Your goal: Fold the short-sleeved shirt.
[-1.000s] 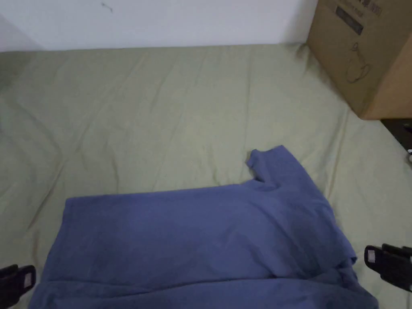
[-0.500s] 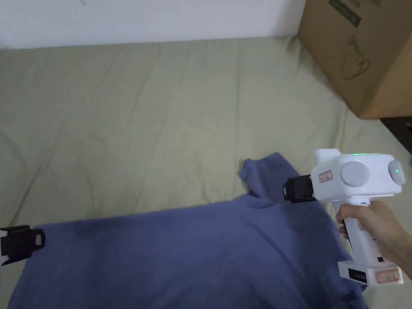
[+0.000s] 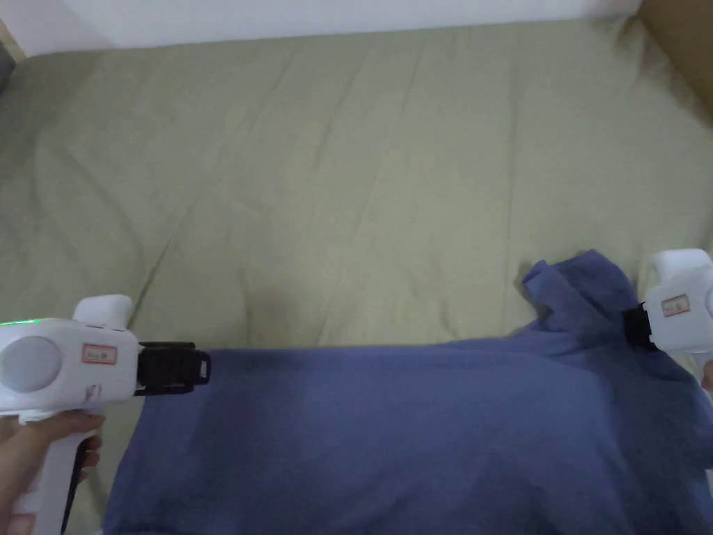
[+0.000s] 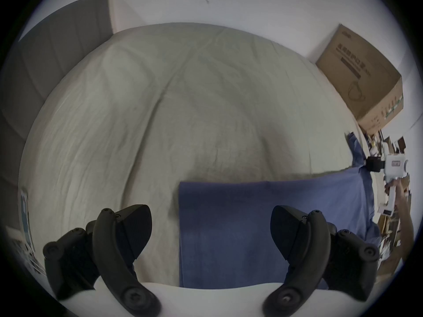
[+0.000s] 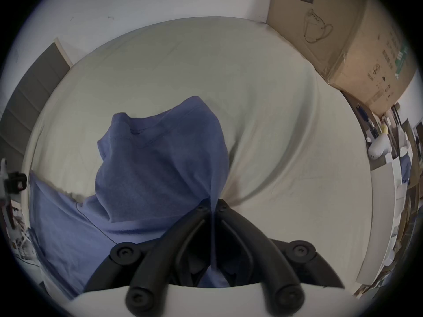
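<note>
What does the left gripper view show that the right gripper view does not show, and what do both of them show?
The left gripper view alone shows the left gripper with its jaws wide apart, above the straight corner edge of the blue short-sleeved shirt, gripping nothing.

The right gripper view alone shows the right gripper with its jaws closed on a pinched fold of blue cloth beside the short sleeve, which stands raised.

Both share the shirt, the wrinkled pale green bed sheet, the brown cardboard box at the far corner, and the white wall.
</note>
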